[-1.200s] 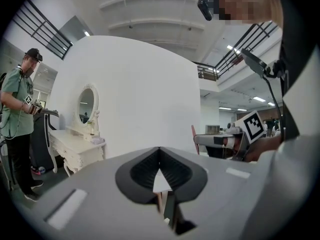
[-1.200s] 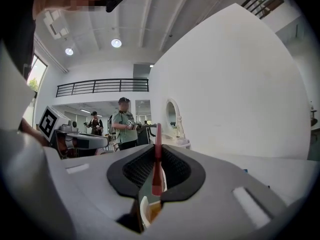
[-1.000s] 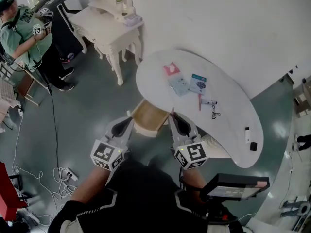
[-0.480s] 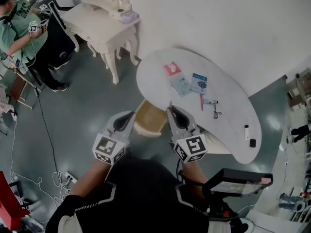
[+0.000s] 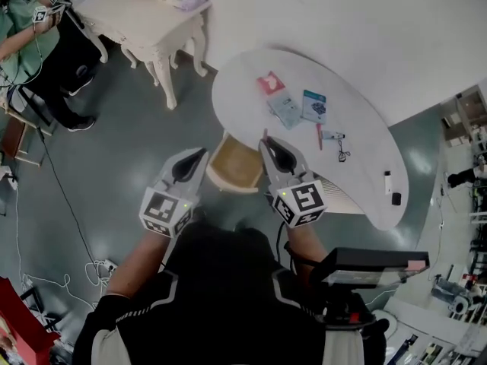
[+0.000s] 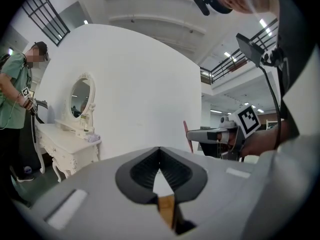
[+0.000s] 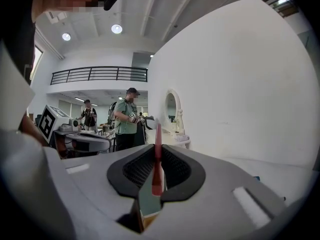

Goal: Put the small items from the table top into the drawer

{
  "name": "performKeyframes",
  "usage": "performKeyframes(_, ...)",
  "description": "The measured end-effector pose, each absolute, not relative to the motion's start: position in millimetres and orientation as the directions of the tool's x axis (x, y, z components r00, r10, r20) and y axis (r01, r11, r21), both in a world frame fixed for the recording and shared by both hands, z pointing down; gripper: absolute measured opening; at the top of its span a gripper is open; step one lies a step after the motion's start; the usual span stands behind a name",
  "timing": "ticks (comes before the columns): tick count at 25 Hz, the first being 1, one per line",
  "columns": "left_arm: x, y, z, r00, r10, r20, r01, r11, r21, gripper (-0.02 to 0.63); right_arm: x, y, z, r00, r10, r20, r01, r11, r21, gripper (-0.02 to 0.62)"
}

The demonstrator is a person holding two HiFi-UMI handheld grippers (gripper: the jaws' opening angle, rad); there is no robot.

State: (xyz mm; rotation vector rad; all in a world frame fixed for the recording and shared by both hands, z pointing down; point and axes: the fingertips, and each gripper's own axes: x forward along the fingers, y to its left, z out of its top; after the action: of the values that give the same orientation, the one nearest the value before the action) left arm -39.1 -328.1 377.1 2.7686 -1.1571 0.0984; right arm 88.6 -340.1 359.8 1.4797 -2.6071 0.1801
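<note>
A glossy grey-green floor fills the room in front of a curved white wall. At the far left stands a person in a green shirt, and just right of them an ornate white dressing table; the left gripper view shows its oval mirror. Nearer, the left gripper hangs above the floor just left of the open pale wooden drawer, its fingers pressed together at the tips with nothing between them. The drawer juts from the near left edge of the white kidney-shaped table, and its bare wooden bottom shows. Just right of the drawer, at the table's edge, the right gripper pinches a thin red stick that stands up past its fingertips. On the table top, from left to right, lie a red packet, a light blue packet, a dark blue card, a red pen, a small white gadget with a black cord, then, well apart near the right end, a small white bar and a small black block.
</note>
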Motion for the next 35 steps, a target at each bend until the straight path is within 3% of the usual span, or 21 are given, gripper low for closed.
performKeyframes(8, -29.3, -345.9, 409.4, 0.716, -0.678, 0.166, -0.698, -0.702, 0.141, 0.0, 84.2, -363.0, 394.7, -0.535, -0.807, 0.25, -0.841, 0.537, -0.068, 0.048)
performKeyframes(20, -4.9, -354.8, 483.2, 0.664, -0.685, 0.3, -0.746, -0.635, 0.2, 0.0, 82.0, -380.3, 495.7, -0.639, -0.634, 0.436, -0.729, 0.68, -0.08, 0.048)
performKeyframes(35, -11.3, -360.4, 574.9, 0.609, -0.67, 0.424, -0.79, -0.559, 0.251, 0.0, 59.2, -375.1, 612.4, -0.643, -0.433, 0.632, -0.617, 0.781, -0.093, 0.046)
